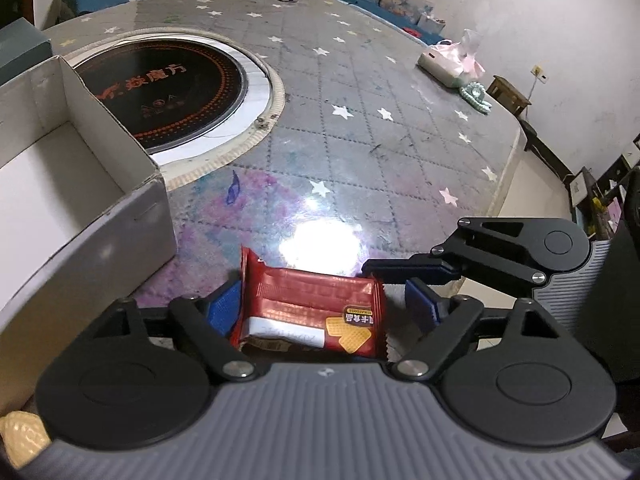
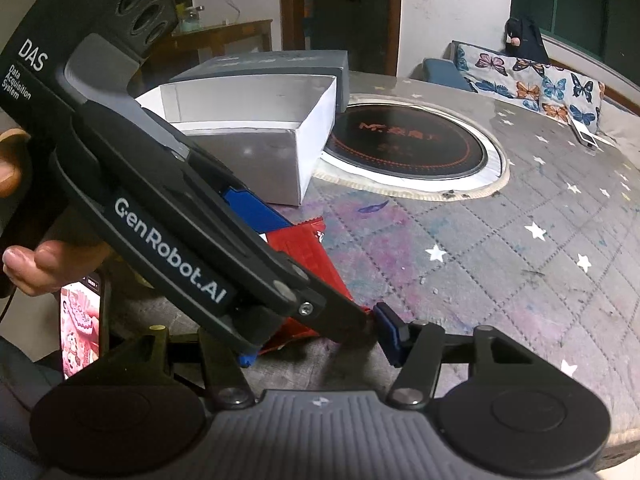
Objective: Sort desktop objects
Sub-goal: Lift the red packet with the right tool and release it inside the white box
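Sitting between the blue pads of the left gripper: red foil wafer snack packet, long axis crosswise to the fingers, pads spread and not clamping. Crowding in from its right, right gripper, released too. Lying forward-left of the left gripper, near, on the table: open white cardboard box, likely drop target.

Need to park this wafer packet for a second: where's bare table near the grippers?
Bare patch: the starred cloth between the white box, the hob ring and the tissue pack. Crowded: right at the red wafer packet, where the left gripper and right gripper converge.
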